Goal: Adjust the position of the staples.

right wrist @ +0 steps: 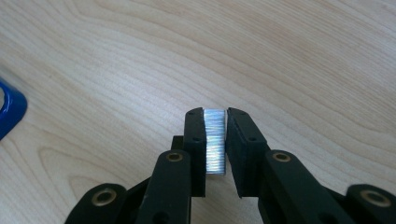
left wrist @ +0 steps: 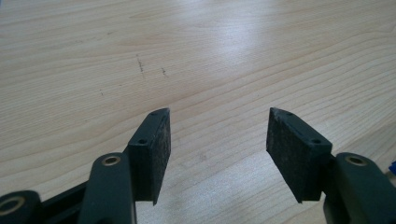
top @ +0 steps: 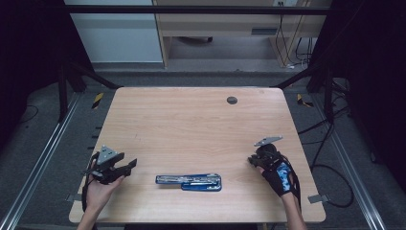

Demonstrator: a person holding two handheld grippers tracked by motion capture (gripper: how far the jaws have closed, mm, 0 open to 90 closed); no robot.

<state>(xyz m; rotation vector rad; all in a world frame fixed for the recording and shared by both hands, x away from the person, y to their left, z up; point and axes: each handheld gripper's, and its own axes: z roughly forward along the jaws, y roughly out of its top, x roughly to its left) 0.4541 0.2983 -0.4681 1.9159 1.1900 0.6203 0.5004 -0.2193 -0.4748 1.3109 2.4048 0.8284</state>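
A blue stapler [top: 189, 181] lies swung open on the wooden table [top: 191, 124] near its front edge, with the metal staple channel facing up. In the right gripper view my right gripper [right wrist: 215, 135] is shut on a shiny strip of staples [right wrist: 215, 140], which stands on edge between the pads just above the table. A blue corner of the stapler [right wrist: 9, 109] shows at the left edge there. In the high view the right gripper [top: 252, 160] sits right of the stapler. My left gripper [top: 130, 165] rests left of the stapler, open [left wrist: 217, 140], with nothing between its pads.
A dark round grommet [top: 232, 100] sits in the table's far right part. Metal rails and cables run along the floor on both sides. Bare wood lies between the stapler and the far edge.
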